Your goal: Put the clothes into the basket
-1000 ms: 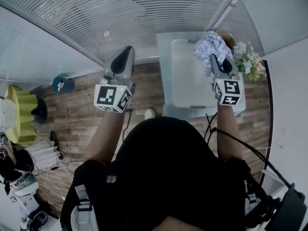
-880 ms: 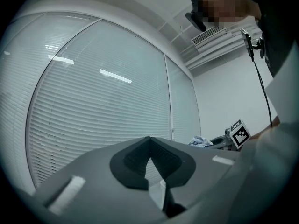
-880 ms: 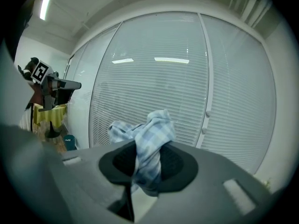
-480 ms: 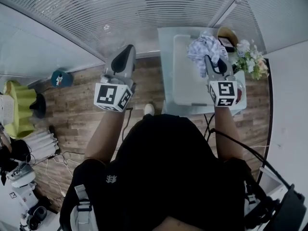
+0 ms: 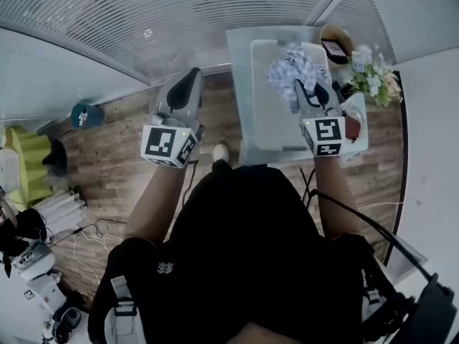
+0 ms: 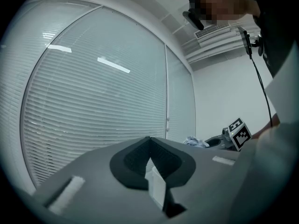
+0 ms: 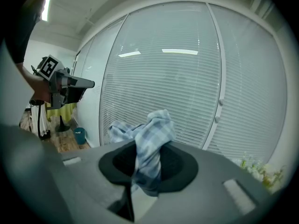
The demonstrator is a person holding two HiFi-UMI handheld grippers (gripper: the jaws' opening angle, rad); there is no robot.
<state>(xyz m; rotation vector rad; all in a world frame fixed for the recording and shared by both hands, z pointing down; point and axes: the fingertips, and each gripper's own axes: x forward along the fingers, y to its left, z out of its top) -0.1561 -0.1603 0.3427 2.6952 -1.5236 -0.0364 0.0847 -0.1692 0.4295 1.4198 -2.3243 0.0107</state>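
Note:
A blue-and-white checked cloth [image 5: 289, 70] hangs bunched above the white basket [image 5: 262, 124], which stands on a pale glass table [image 5: 239, 56]. My right gripper [image 5: 308, 93] is shut on the cloth; in the right gripper view the cloth [image 7: 150, 139] rises from between the jaws. My left gripper [image 5: 185, 92] is held over the wooden floor, left of the table, shut with nothing in it. In the left gripper view its tips [image 6: 149, 139] meet in front of the window blinds, and the cloth [image 6: 195, 141] shows far right.
A bunch of flowers [image 5: 373, 77] and a brown bowl [image 5: 336, 43] stand at the table's far right. Window blinds [image 5: 179, 20] run behind. On the floor at the left are a teal bin [image 5: 82, 115] and a yellow-green stool [image 5: 29, 167].
My right gripper has carried the cloth leftward, from the basket's right rim to over its inside. The left gripper has barely moved.

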